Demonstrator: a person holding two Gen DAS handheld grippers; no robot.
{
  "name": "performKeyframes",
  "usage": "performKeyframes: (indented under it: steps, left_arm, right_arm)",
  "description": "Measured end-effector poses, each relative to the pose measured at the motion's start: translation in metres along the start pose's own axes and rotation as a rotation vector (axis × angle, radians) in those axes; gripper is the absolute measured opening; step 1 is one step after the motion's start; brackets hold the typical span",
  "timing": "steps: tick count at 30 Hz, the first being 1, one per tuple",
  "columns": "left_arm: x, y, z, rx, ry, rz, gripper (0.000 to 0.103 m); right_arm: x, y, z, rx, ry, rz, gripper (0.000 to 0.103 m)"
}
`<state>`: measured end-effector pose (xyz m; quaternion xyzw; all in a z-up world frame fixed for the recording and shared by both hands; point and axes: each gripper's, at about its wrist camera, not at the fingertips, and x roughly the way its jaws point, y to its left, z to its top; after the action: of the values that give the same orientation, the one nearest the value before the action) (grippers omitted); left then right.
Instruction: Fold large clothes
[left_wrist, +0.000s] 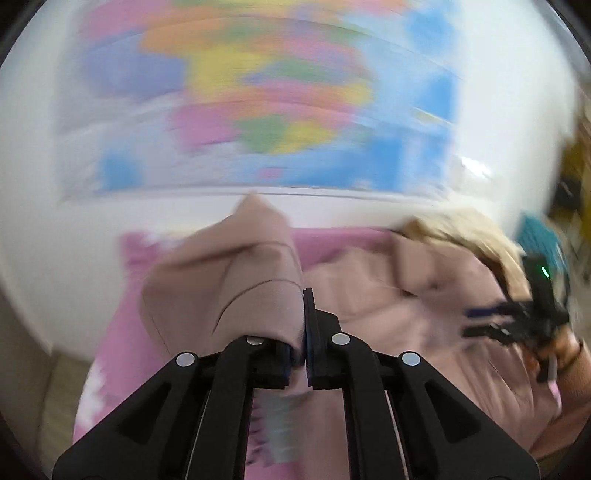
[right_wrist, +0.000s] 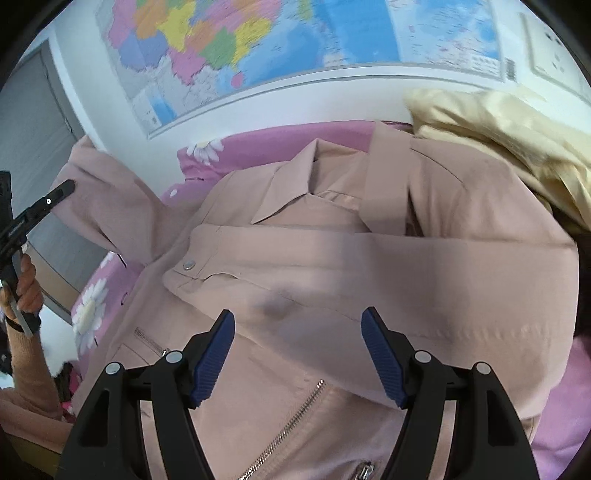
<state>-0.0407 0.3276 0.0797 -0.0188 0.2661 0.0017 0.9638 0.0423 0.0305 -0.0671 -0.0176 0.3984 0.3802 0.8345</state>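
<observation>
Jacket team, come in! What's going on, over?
Left gripper shut on jacket sleeve. Right gripper open above pink jacket. Yellow garment overlaps its far shoulder.

Two grippers are showing: the left gripper (left_wrist: 301, 332) and the right gripper (right_wrist: 297, 354). One pink jacket (right_wrist: 332, 266) is lying on one pink sheet (right_wrist: 258, 144) with daisies. One yellow garment (right_wrist: 498, 125) is lying beside it. One map (right_wrist: 295, 40) is hanging on the wall. Two zippers are showing on the jacket.
</observation>
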Motion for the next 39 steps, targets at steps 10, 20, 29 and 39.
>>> performKeyframes:
  steps: [10,20,29,39]
  left_arm:
    - [0.093,-0.126,-0.037,0.274,0.285,-0.27,0.071]
    - [0.021,-0.067,-0.058,0.169,0.148,-0.381,0.091]
    - [0.075,-0.019,-0.078,0.059,0.295,-0.119,0.087]
    - [0.121,0.005,-0.082,0.027,0.313,-0.067,0.015]
  right_arm:
    - [-0.018,-0.007,-0.02,0.036,-0.009,-0.009,0.071]
    - [0.001,0.042,0.014,-0.114,-0.034,0.038,0.077]
    - [0.11,0.093,0.086,-0.242,0.153,-0.001,0.077]
    - [0.072,0.054,0.091,-0.055,0.057,0.161,0.005]
